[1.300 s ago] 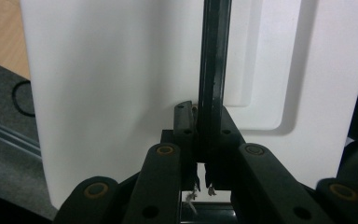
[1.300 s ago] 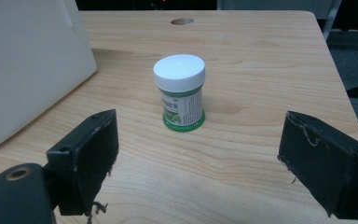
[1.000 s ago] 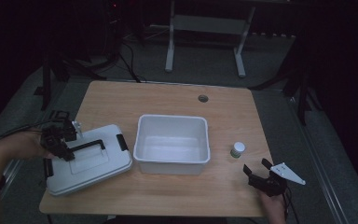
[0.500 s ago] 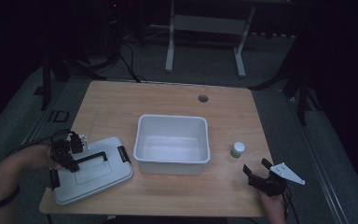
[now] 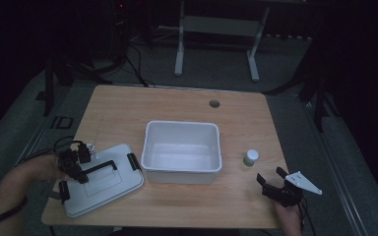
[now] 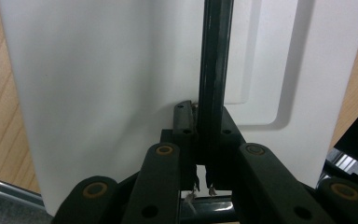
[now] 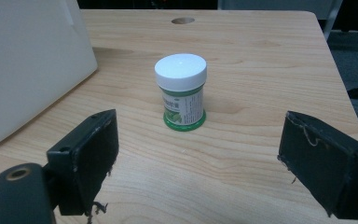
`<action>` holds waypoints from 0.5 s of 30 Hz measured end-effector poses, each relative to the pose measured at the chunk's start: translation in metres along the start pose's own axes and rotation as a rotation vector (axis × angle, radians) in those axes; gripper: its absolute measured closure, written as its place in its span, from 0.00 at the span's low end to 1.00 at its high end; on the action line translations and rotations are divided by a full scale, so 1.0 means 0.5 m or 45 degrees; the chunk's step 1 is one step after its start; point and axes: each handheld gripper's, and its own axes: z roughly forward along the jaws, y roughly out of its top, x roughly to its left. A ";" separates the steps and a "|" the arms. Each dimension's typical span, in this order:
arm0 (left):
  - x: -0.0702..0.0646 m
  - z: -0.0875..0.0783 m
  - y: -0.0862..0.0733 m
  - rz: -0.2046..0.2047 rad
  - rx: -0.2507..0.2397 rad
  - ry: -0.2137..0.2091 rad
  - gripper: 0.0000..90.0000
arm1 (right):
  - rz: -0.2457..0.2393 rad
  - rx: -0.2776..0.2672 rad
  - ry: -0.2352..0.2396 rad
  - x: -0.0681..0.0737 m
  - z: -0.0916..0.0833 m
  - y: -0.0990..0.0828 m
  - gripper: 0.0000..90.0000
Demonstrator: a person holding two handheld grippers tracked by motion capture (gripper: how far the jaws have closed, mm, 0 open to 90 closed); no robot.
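At the near left corner of the light wooden table [image 5: 128,113], left gripper [image 5: 74,167] clamped shut on the slim black carrying handle [image 6: 213,70] of the flat white plastic lid [image 5: 101,179], pads squeezed tight against the bar in the left gripper view. Lid lying flat on the tabletop, skewed, just beside the left wall of the open white rectangular plastic bin [image 5: 182,151], black latches at both ends, a shallow recessed panel across its smooth matte top. Likely trouble from here: a narrow pinch on one point of a thin handle, so a tilt or swing of the lid on lifting, or a slip out of the pads; a corner catching on the bin's rim and shoving the bin. At the near right edge, right gripper [image 5: 274,186] held wide open, nothing between the pads, aimed at the small green-labelled jar with a white screw cap [image 7: 182,91], upright and well apart from the pads. Farther back, a round cable hole [image 5: 214,103] in the tabletop.
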 end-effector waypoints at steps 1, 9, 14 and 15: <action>0.001 -0.002 0.001 -0.015 -0.004 -0.018 0.81 | 0.000 0.000 0.000 0.000 0.000 0.000 0.13; 0.012 -0.008 0.003 -0.091 0.024 0.107 0.47 | 0.018 0.018 0.017 -0.003 -0.001 0.001 0.15; 0.015 -0.002 0.003 -0.131 0.053 0.114 0.40 | 0.014 0.073 0.036 -0.007 0.002 0.005 0.14; 0.015 -0.002 0.003 -0.131 0.053 0.114 0.38 | 0.014 0.073 0.036 -0.007 0.002 0.005 0.14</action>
